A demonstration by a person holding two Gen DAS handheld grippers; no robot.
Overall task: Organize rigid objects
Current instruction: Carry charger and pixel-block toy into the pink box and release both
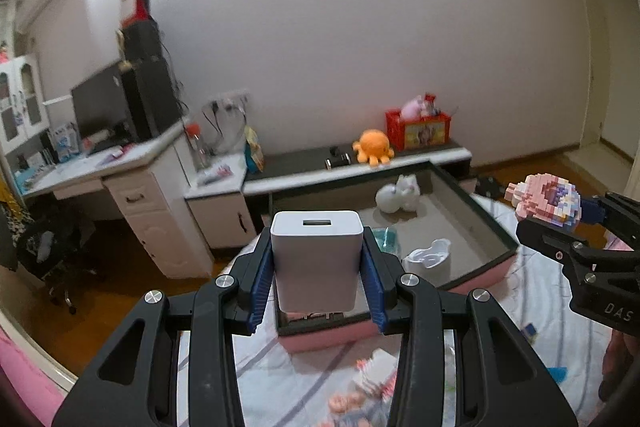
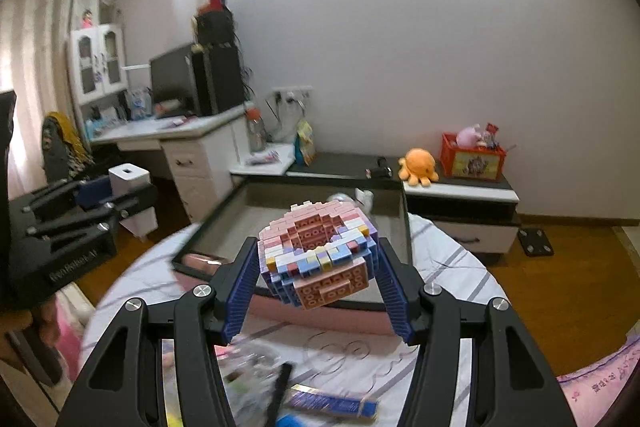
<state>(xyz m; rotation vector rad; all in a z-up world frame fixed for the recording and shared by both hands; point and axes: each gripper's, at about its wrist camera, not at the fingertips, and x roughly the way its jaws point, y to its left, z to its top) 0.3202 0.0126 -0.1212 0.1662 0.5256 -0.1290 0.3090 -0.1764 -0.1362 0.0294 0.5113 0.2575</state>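
Observation:
My left gripper [image 1: 317,251] is shut on a white USB charger block [image 1: 317,267], held port-up over the near corner of a pink box with a grey inside [image 1: 472,215]. My right gripper [image 2: 318,251] is shut on a pastel pink, white and blue brick model [image 2: 320,259], above the near edge of the same box [image 2: 405,227]. In the left wrist view the right gripper [image 1: 578,217] shows at the right edge with the brick model [image 1: 544,203]. The right wrist view has the left gripper [image 2: 114,193] and charger [image 2: 130,179] at the left.
The box holds a white plush figure [image 1: 400,195], a white lidded cup [image 1: 428,259] and a teal item [image 1: 387,239]. Small items lie loose on the striped sheet [image 2: 448,259] in front. Behind stand a desk [image 1: 120,163] and a low cabinet with an orange octopus plush [image 1: 374,147] and a red crate [image 1: 418,129].

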